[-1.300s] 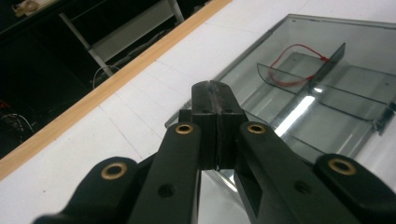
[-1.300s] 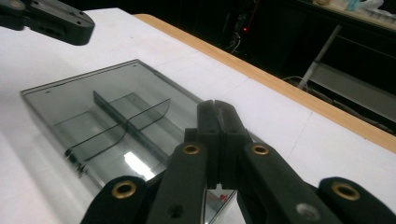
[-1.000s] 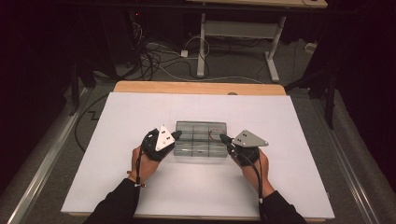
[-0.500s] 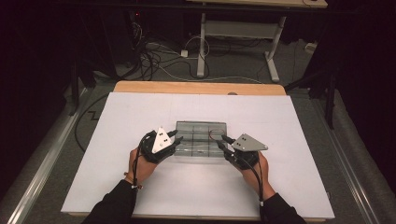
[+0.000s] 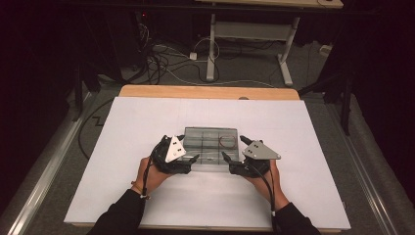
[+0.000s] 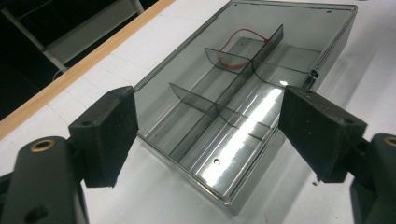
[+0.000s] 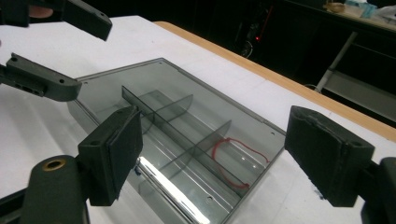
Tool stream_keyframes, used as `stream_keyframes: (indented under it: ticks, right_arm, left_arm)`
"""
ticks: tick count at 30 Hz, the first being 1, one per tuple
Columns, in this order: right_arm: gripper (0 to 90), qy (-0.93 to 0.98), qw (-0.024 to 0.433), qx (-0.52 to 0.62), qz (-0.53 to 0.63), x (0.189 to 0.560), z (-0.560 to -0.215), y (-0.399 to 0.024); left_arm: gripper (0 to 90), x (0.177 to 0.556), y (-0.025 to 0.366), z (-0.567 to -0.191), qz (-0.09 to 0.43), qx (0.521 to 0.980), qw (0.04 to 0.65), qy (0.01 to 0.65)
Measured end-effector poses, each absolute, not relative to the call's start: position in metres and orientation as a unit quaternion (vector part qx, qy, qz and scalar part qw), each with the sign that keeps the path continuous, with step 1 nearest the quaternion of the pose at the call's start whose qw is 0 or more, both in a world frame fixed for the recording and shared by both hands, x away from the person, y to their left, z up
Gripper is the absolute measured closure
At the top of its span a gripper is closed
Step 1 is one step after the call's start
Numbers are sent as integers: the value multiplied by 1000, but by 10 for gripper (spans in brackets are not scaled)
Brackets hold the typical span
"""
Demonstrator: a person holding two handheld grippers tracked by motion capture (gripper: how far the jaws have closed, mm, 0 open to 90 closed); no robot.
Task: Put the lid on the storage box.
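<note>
Now both tongs [image 5: 195, 157] [image 5: 226, 156] just spread wide, released beside the smoky clear-plastic divided box [image 5: 210, 144].

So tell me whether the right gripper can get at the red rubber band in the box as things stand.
Probably not yet: the right gripper is open beside the clear box, but the box's closed lid seems to cover the red rubber band. It would need opening first.

Both tongs, left tongs [image 5: 191, 157] and right tongs [image 5: 230, 155], are black with grey three-cornered plates, trailing black cables; the person wears dark sleeves [image 5: 117, 218].
</note>
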State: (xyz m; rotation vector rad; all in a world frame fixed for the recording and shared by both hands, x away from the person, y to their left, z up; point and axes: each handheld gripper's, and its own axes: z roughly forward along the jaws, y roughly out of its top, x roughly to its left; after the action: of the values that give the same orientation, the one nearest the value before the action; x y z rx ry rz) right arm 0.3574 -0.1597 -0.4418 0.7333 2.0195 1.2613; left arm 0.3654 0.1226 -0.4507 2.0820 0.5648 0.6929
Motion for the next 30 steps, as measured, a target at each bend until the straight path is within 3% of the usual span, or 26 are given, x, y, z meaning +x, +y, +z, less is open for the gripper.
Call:
stream_keyframes:
  ticks: [5,30]
  right_arm:
    - [165,768,316,275,484,357,-440,-159]
    - [195,788,308,239,477,338,-423,-159]
  left_arm:
    - [175,363,121,-450,273,834,423,226]
    - [176,337,113,-437,274,839,436,177]
